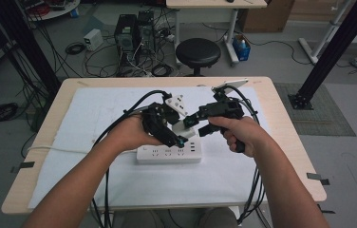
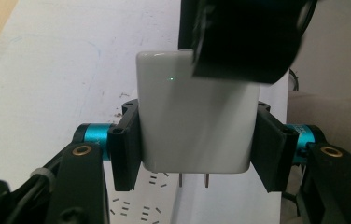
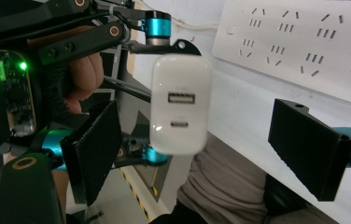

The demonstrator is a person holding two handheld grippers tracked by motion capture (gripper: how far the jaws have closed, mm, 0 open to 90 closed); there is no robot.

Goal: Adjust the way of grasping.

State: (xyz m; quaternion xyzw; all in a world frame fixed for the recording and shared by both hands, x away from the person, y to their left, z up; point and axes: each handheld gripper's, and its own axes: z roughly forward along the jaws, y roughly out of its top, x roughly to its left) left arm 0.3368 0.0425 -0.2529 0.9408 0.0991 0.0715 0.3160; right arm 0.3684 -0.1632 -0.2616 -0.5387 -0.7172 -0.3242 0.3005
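A white plug-in charger (image 1: 184, 126) hangs just above a white power strip (image 1: 167, 154) in the middle of the table. My left gripper (image 1: 179, 137) is shut on the charger's two flat sides (image 2: 194, 121), prongs pointing down toward the strip's sockets (image 2: 136, 205). My right gripper (image 1: 196, 124) reaches in from the right. In the right gripper view its jaws stand apart on either side of the charger's port end (image 3: 180, 105), and its pads (image 3: 94, 149) do not touch it. The right gripper (image 3: 201, 149) is open. The power strip (image 3: 299, 46) lies behind.
A white mat (image 1: 96, 109) covers the wooden table (image 1: 290, 142). Black cables (image 1: 108, 190) trail from both grippers off the front edge. Beyond the far edge stand a black stool (image 1: 198, 52) and computer boxes (image 1: 134, 33) among floor cables.
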